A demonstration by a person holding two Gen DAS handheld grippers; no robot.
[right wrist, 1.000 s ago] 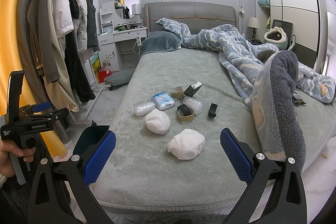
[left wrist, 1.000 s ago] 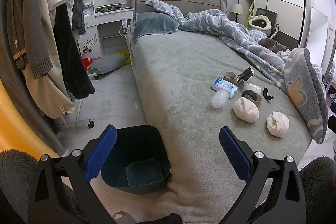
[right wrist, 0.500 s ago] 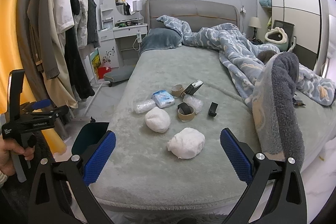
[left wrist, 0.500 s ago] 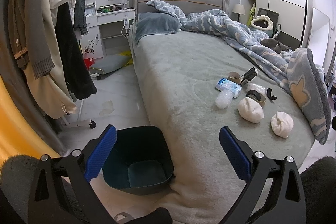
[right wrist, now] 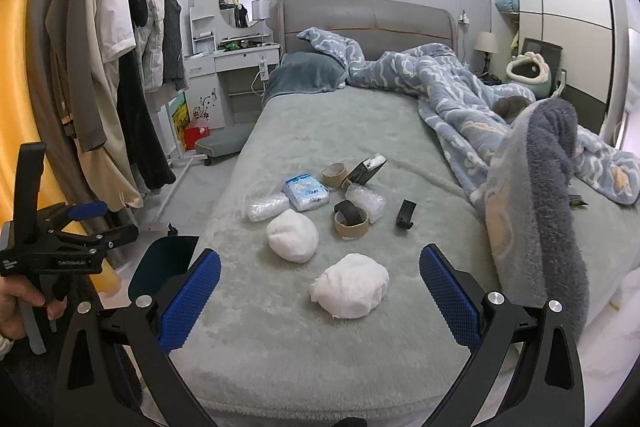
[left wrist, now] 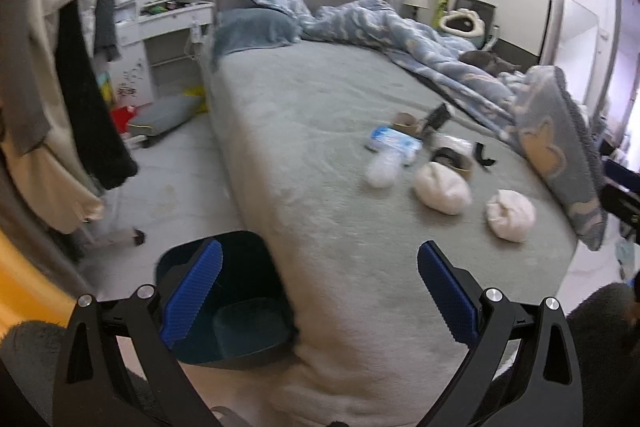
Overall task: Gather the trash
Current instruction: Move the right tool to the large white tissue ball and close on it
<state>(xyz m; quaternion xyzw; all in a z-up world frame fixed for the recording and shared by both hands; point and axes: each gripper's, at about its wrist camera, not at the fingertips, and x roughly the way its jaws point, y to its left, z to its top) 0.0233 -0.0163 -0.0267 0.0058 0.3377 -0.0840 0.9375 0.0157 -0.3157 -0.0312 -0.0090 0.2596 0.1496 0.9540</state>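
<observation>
Trash lies on the grey-green bed [right wrist: 304, 131]: two white crumpled wads [right wrist: 350, 291] [right wrist: 292, 235], a clear plastic wrap [right wrist: 267, 206], a blue tissue pack [right wrist: 306, 191], two cardboard tape rolls [right wrist: 351, 219] [right wrist: 334, 174], bubble wrap [right wrist: 366, 202] and a black clip [right wrist: 405, 214]. A dark teal bin [left wrist: 228, 307] stands on the floor at the bed's left corner, also in the right wrist view [right wrist: 164, 263]. My right gripper [right wrist: 320, 297] is open, just short of the near wad. My left gripper [left wrist: 318, 297] is open and empty above the bin and bed edge, also showing in the right wrist view [right wrist: 80, 223].
A clothes rack with hanging coats [right wrist: 112, 87] stands left of the bed. A blue blanket [right wrist: 532, 163] is heaped along the bed's right side. A white dressing table [right wrist: 236, 67] and a floor cushion [right wrist: 224, 145] lie beyond the bin. A wardrobe [right wrist: 568, 39] fills the far right.
Both grippers have shifted slightly; the left view has swung so the bed and bin appear further right and blurred. The right gripper has edged toward the near wad. Both stay open.
</observation>
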